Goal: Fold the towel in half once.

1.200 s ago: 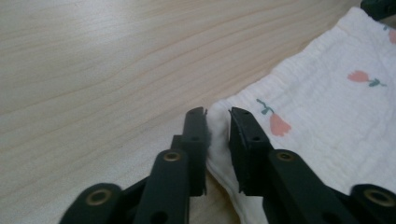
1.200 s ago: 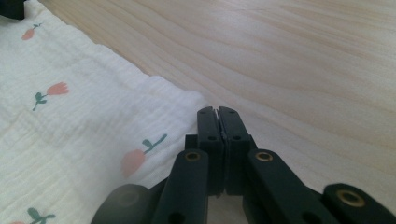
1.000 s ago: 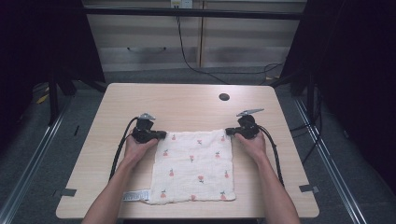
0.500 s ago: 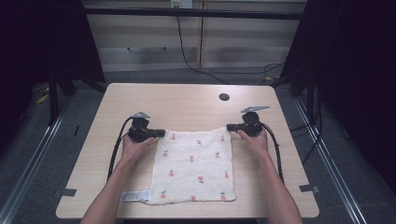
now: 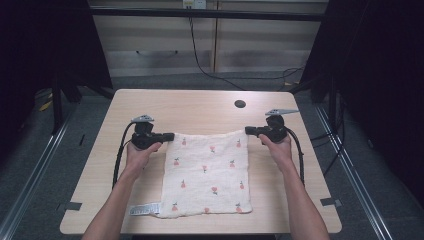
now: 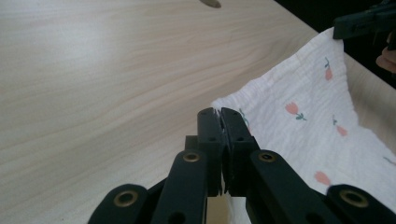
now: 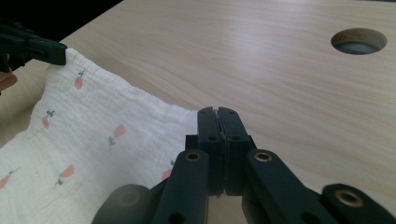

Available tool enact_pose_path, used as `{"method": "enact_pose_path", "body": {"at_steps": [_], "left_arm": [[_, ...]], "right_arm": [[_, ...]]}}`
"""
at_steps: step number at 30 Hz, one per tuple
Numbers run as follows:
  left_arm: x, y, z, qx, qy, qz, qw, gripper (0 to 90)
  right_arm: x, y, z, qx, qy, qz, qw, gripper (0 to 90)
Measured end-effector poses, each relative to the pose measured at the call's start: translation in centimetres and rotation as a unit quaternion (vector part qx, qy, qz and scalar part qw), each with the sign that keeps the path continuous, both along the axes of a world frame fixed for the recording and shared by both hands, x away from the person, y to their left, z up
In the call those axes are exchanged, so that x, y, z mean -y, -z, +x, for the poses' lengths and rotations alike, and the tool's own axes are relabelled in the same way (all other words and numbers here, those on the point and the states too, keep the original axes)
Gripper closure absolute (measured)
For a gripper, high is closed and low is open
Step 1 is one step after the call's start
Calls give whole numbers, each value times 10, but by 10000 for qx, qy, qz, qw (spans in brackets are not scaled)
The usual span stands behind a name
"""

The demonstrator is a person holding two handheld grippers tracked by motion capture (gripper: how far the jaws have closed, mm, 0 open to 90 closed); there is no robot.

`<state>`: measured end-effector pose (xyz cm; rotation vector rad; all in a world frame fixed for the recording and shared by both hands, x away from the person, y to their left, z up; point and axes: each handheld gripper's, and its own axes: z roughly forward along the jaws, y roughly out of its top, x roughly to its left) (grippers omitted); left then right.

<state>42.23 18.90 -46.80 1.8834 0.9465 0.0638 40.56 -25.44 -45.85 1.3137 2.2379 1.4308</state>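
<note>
A white cloth (image 5: 207,172) printed with small pink flowers lies on the wooden table (image 5: 200,107), its far edge raised off the surface. My left gripper (image 5: 170,136) is shut on the cloth's far left corner. My right gripper (image 5: 248,131) is shut on the far right corner. In the left gripper view the jaws pinch the cloth (image 6: 299,121) at the left gripper (image 6: 220,112), and the other gripper's jaws (image 6: 364,23) hold the opposite corner. In the right gripper view the right gripper (image 7: 218,111) clamps the cloth (image 7: 93,130) edge.
A round cable hole (image 5: 240,104) sits in the table beyond the cloth. A white label (image 5: 145,209) sticks out at the cloth's near left corner. Black cables (image 5: 120,155) trail from both grippers. Dark floor and metal rails surround the table.
Both grippers have risen and shifted away from the person with the cloth's far corners, lifting the far edge and stretching it between them.
</note>
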Motion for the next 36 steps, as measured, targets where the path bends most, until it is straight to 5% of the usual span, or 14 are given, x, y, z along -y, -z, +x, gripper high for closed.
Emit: {"method": "enact_pose_path", "body": {"at_steps": [10,14,25,26,29,36], "left_arm": [[-1,-25,-4,268,9,-34,9996,877],[-2,-32,-4,258,46,-410,9988,877],[-2,-58,-5,532,23,-499,9973,877],[-1,-58,-8,556,30,-529,9971,877],[3,-51,-13,643,75,-156,9978,877],[-8,-31,-22,522,36,-202,9984,876]], "right_arm": [[2,-29,-5,317,-105,69,9994,895],[2,-40,-8,412,-137,84,9990,895],[11,-52,-9,558,-86,271,9980,895],[11,-52,-9,569,-88,269,9980,896],[10,-46,-12,549,-142,245,9981,895],[6,-37,-25,556,-276,246,9978,895]]}}
